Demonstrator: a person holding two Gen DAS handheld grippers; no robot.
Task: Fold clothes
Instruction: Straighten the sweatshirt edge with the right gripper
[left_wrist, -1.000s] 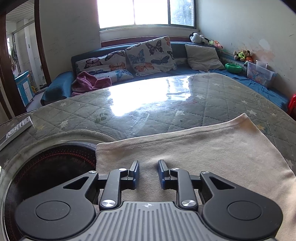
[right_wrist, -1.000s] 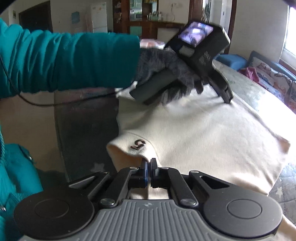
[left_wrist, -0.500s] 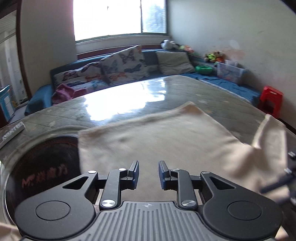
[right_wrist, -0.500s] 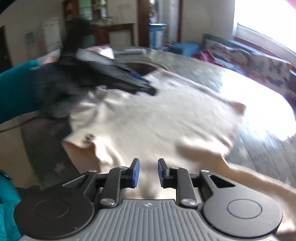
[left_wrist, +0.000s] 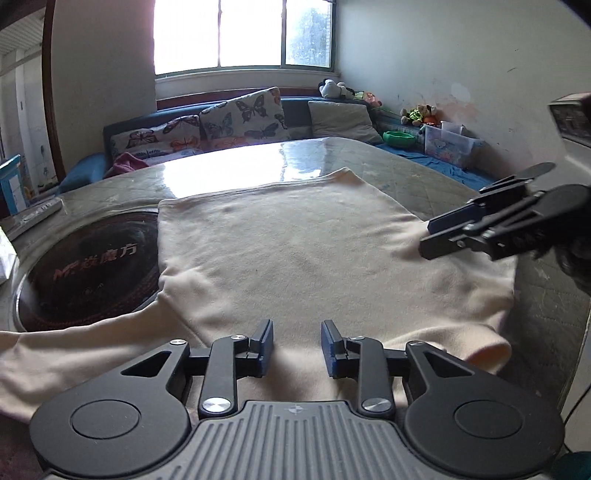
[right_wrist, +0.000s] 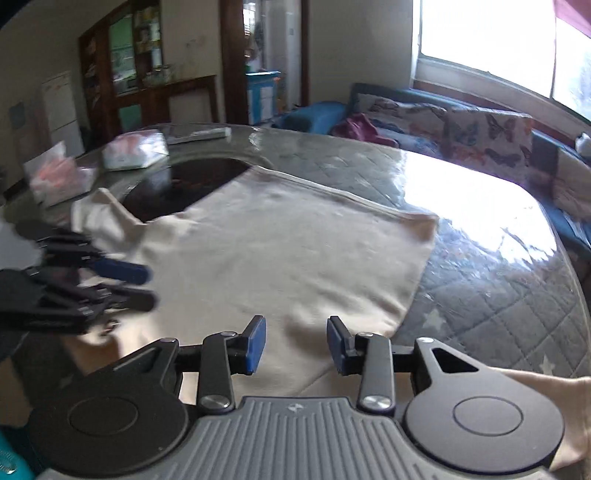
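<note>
Sweater (left_wrist: 295, 254) lies flat on the desk (left_wrist: 406, 166), one edge over the dark round cooktop (left_wrist: 85, 266). Left tongs (left_wrist: 297, 349) and right tongs (right_wrist: 295, 345) both hover apart above it, empty.

The left claw (left_wrist: 296, 343) is level and low in the near middle of its own view, its two blue-padded fingers (left_wrist: 265, 343) spread apart with nothing between them. The right claw (right_wrist: 296, 344) is likewise spread wide and empty, pads (right_wrist: 255, 345) well apart. Seen from the left wrist, the right claw (left_wrist: 430, 234) reaches in from the right side, pointing left. Seen from the right wrist, the left claw (right_wrist: 146, 286) comes in from the left, blurred, pointing right.
</note>
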